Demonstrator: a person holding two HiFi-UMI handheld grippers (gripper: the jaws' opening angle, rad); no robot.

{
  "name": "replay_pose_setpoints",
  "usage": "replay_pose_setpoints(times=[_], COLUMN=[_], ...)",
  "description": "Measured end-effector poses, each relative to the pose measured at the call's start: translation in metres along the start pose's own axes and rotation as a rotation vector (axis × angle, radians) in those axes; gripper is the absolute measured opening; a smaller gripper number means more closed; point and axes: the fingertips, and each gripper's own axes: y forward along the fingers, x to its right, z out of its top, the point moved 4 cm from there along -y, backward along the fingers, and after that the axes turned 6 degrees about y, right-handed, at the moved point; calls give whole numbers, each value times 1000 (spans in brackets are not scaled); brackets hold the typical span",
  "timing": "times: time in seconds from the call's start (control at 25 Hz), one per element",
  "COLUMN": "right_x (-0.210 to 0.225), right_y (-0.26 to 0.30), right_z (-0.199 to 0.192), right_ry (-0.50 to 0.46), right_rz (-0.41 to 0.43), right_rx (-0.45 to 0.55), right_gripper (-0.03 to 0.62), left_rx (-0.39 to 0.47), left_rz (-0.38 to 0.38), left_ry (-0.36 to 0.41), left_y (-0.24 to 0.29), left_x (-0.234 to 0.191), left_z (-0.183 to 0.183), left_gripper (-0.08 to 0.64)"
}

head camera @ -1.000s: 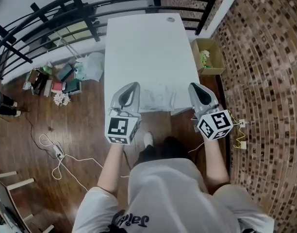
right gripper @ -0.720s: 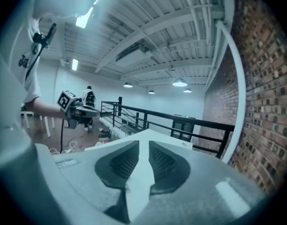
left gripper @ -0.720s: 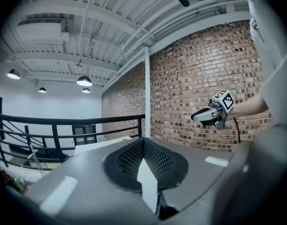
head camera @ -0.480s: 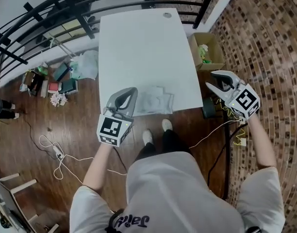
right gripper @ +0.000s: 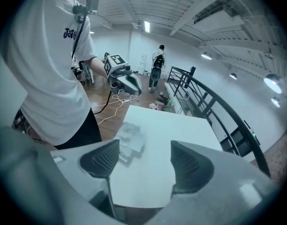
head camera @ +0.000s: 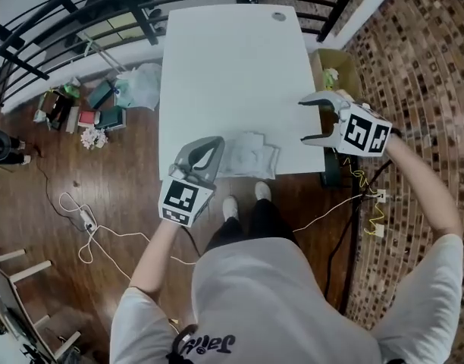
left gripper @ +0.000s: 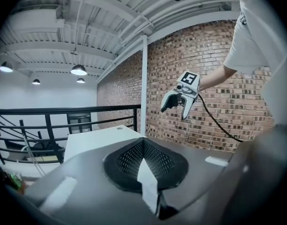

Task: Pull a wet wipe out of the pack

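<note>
Wipe pack (head camera: pixel 251 155) lies on the tabletop (head camera: pixel 232 59), near its front edge. Left claw (head camera: pixel 215 142) is pressed together and empty, tips just beside the pack's left side; can't tell if they touch. Right claw (head camera: pixel 302 120) is at the tabletop's right edge, apart from the pack. Its jaws have just been opening, now wide, nothing between them.

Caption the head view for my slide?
Wet wipe pack at the near edge of the white table; shut left gripper beside it, right gripper, empty jaws just opening, at the right edge.
</note>
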Motion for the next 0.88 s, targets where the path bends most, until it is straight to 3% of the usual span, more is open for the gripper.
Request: replay_pose_setpoints(times=[0.16,0.28,0.36,0.64,0.88], right_x=[2,0,-1,-6,-25], right_y=[44,75,95,146,172], right_z=[5,2,-2,-21,-23], right_ry=[99,251,347,528,674], right_rz=[157,256,278,300,364], right_rx=[0,-23,-39,-89,-63], right_gripper=[425,428,425,356,277], left_rx=[-25,-37,-43,-59,-67], left_rz=[4,-1,0,-1,-14], left_ry=[-2,-10,-17,-57,-75], left_y=[-2,-4,-4,3,6], left_x=[0,3,6,14,24], left_z=[-11,-19,-24,-36,-43], left_gripper=[15,15,15,15,15])
